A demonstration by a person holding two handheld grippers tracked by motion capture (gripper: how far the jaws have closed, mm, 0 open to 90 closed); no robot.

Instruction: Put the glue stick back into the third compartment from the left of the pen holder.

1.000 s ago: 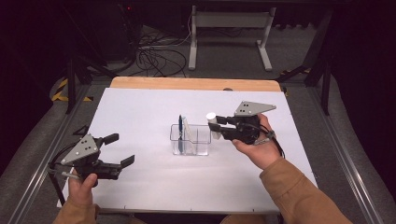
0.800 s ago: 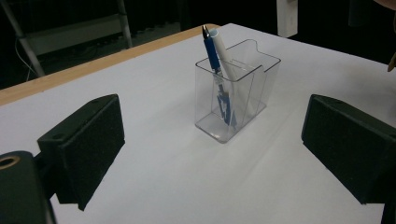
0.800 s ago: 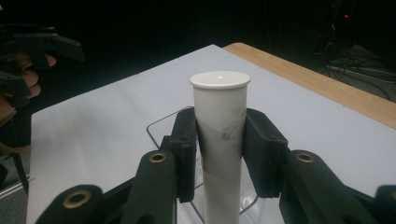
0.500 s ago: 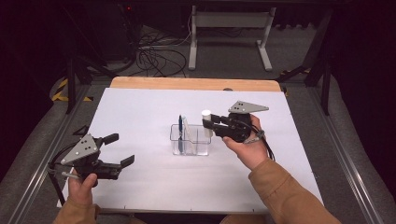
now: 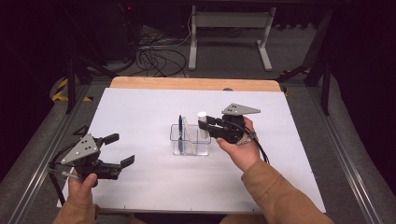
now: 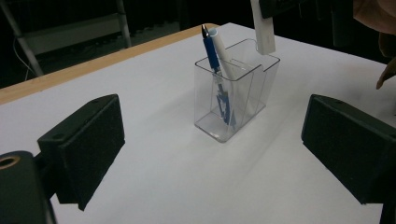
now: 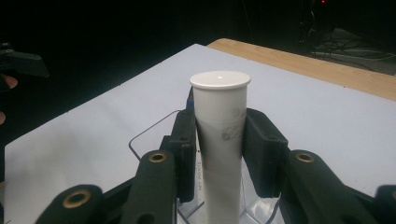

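Note:
A clear plastic holder (image 5: pixel 190 142) (image 6: pixel 236 91) stands mid-table with two compartments. A blue pen (image 5: pixel 180 128) (image 6: pixel 211 46) and a white pen (image 6: pixel 223 49) lean in its left compartment. My right gripper (image 5: pixel 204 125) (image 7: pixel 218 140) is shut on an upright white marker (image 5: pixel 202 122) (image 7: pixel 220 135), whose lower end (image 6: pixel 263 28) hangs just over the holder's right compartment. My left gripper (image 5: pixel 120 150) (image 6: pixel 212 154) is held near the table's front left, jaws wide open with nothing between them, facing the holder.
The white table sheet (image 5: pixel 140 107) has a wooden strip (image 5: pixel 187 84) along its far edge. Beyond it are cables on the floor (image 5: pixel 149 51) and a stand's legs (image 5: pixel 229 37). Bare sheet lies all around the holder.
My right gripper has carried the white marker left and down, from beside the holder's right end to just above its right compartment. The left gripper has kept still.

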